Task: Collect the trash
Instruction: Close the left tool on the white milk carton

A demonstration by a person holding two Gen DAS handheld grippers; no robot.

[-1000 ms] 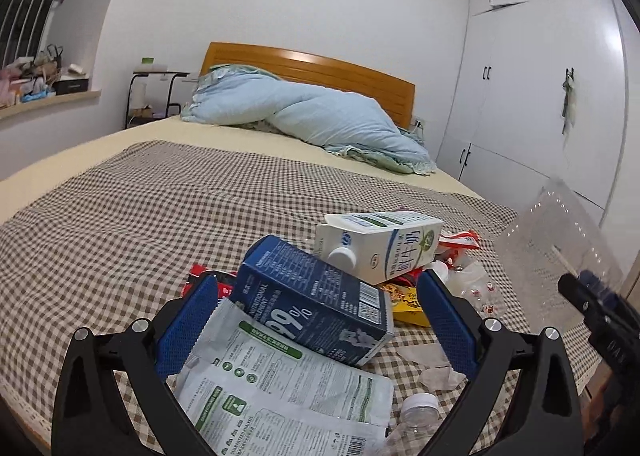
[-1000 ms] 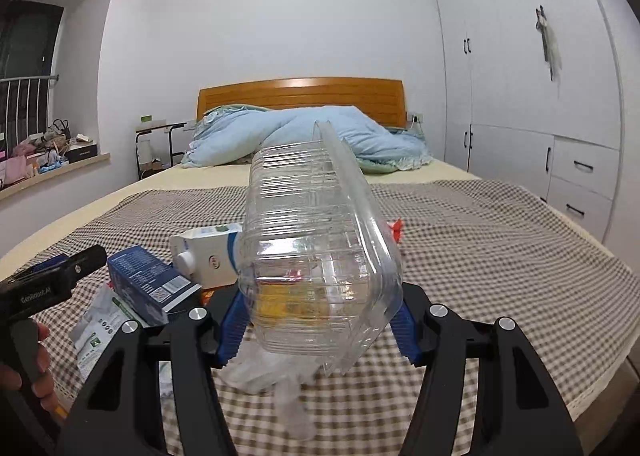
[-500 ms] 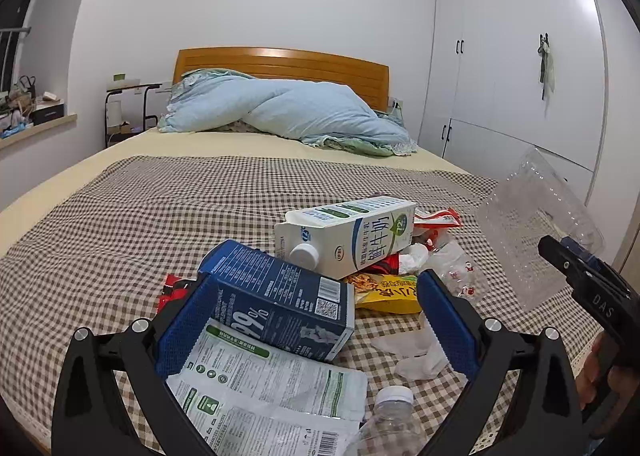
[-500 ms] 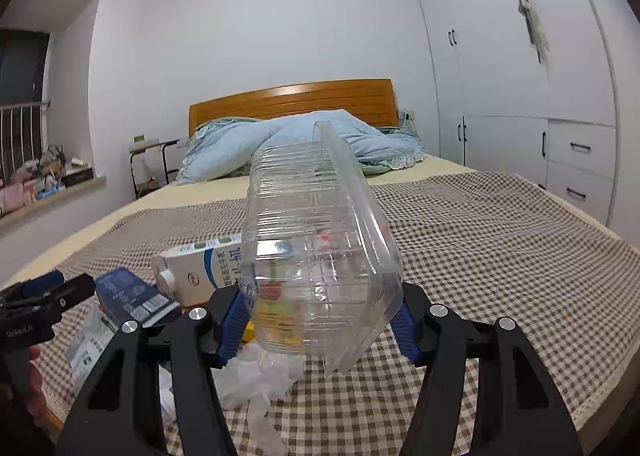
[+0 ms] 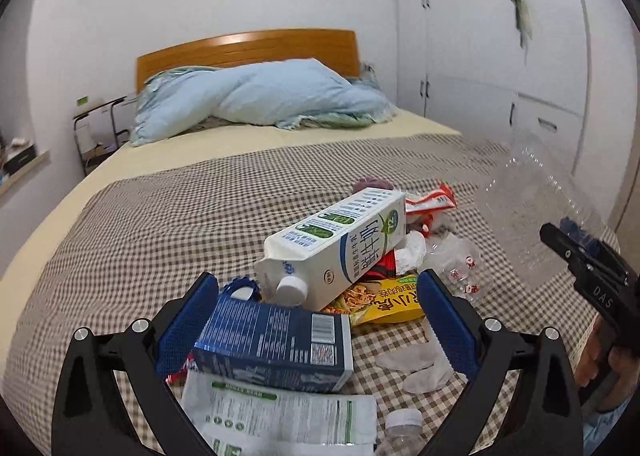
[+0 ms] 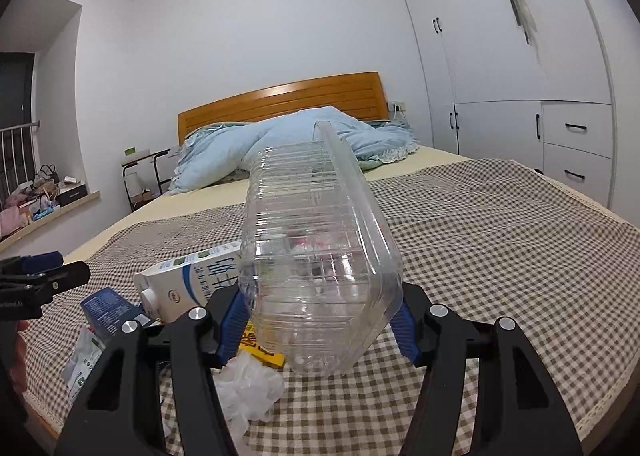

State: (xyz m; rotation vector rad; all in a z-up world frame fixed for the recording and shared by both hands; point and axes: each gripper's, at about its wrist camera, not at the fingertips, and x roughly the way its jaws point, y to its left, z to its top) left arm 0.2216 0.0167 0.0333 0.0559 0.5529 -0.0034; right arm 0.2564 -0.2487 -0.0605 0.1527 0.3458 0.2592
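Trash lies in a heap on the checked bedspread [image 5: 160, 223]. My right gripper [image 6: 320, 320] is shut on a clear plastic clamshell box [image 6: 316, 256], held tilted above the bed; the same box [image 5: 532, 211] shows at the right of the left wrist view. My left gripper [image 5: 316, 320] hangs open over the heap, its blue pads either side of a dark blue carton [image 5: 276, 344] without touching it. Behind that lies a white milk carton [image 5: 340, 248] on its side, over a yellow snack packet [image 5: 384, 304]. A white printed pouch [image 5: 280, 420] and a small clear bottle [image 5: 400, 432] lie nearest.
A red-and-white wrapper [image 5: 432, 199], a crumpled clear cup [image 5: 456, 264] and a thin plastic glove [image 5: 420, 364] lie beside the cartons. A blue duvet [image 5: 260, 99] is piled by the wooden headboard [image 5: 248, 47]. White wardrobes [image 6: 520, 75] stand to the right, a side table [image 6: 148, 171] to the left.
My left gripper has risen and rolled, so the heap now sits lower and tilted in its view. The right gripper has shifted sideways with the clamshell box still in it.
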